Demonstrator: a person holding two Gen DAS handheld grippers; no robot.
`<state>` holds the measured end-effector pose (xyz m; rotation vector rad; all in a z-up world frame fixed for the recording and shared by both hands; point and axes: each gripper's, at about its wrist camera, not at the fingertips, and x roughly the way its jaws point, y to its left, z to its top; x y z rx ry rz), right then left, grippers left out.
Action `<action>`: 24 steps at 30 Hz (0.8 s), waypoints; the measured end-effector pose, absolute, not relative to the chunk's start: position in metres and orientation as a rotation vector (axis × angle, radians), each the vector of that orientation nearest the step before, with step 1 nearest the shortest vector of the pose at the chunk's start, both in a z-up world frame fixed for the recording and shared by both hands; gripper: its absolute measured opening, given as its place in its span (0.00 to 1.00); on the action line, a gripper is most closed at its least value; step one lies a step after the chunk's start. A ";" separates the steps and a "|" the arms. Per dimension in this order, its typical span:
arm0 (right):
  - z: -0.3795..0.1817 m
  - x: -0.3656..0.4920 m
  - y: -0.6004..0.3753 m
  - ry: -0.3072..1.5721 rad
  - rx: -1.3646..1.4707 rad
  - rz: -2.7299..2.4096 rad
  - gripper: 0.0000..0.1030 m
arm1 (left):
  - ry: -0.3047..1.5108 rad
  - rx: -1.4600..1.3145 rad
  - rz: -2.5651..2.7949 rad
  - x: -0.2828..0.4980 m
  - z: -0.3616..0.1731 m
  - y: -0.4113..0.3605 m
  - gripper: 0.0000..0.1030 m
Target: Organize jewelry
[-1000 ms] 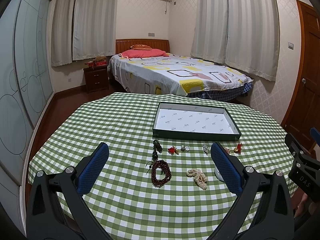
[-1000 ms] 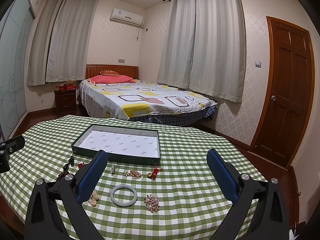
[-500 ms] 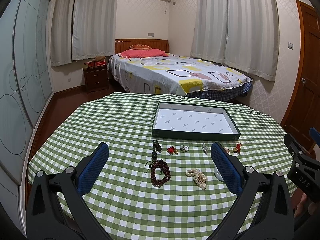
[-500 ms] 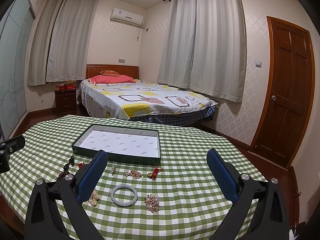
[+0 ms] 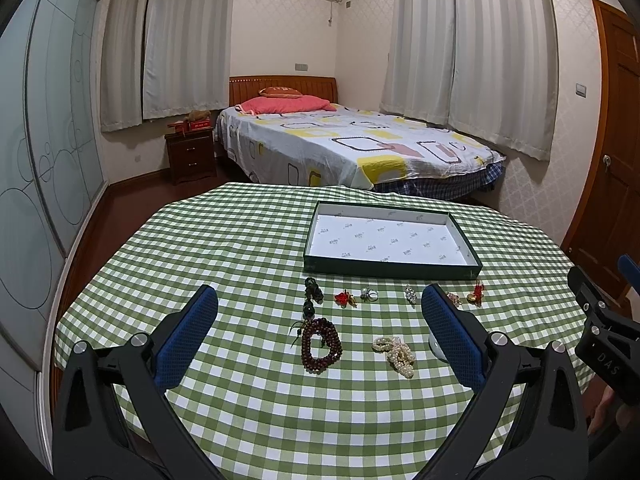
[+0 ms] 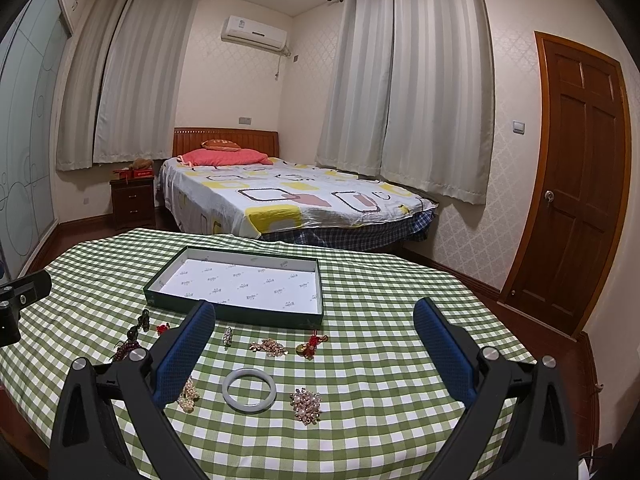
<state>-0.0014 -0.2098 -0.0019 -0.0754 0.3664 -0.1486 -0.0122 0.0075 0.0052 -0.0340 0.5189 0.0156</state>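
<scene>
A dark green tray point(image 5: 390, 270) point(image 6: 236, 314) with white lining stands on the checked table, nothing in it. In front of it lie several jewelry pieces: a dark red bead bracelet point(image 5: 321, 345), a pearl strand point(image 5: 394, 354) point(image 6: 188, 394), a dark pendant point(image 5: 313, 294), a red charm point(image 5: 344, 298), a pale jade bangle point(image 6: 249, 389), a pearl brooch point(image 6: 306, 404), a gold chain point(image 6: 268, 347) and a red-gold charm point(image 6: 310, 344). My left gripper point(image 5: 318, 322) is open above the bracelet. My right gripper point(image 6: 314, 338) is open above the bangle, holding nothing.
The green checked tablecloth point(image 5: 240, 256) covers a round table. Behind it stand a bed point(image 5: 352, 148), a nightstand point(image 5: 191, 156) and curtains. A wooden door point(image 6: 576, 184) is at the right. The other gripper's body point(image 5: 604, 344) shows at the left wrist view's right edge.
</scene>
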 end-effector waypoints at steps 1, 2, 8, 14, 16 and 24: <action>-0.003 0.000 -0.210 0.369 -0.075 -0.147 0.94 | 0.518 -0.033 0.014 -0.012 0.004 0.007 0.96; -0.005 0.001 -0.210 0.372 -0.075 -0.144 0.94 | 0.516 -0.032 0.013 -0.011 0.003 0.007 0.96; -0.024 0.011 -0.214 0.394 -0.081 -0.135 0.94 | 0.524 -0.036 -0.008 -0.001 -0.011 0.008 0.96; -0.053 0.028 -0.223 0.454 -0.065 -0.101 0.94 | 0.570 -0.032 -0.008 0.020 -0.038 0.011 0.96; -0.064 0.035 -0.225 0.479 -0.059 -0.092 0.94 | 0.589 -0.033 -0.004 0.027 -0.048 0.013 0.96; -0.105 0.062 -0.238 0.582 -0.026 -0.061 0.93 | 0.681 -0.065 -0.008 0.058 -0.095 0.020 0.96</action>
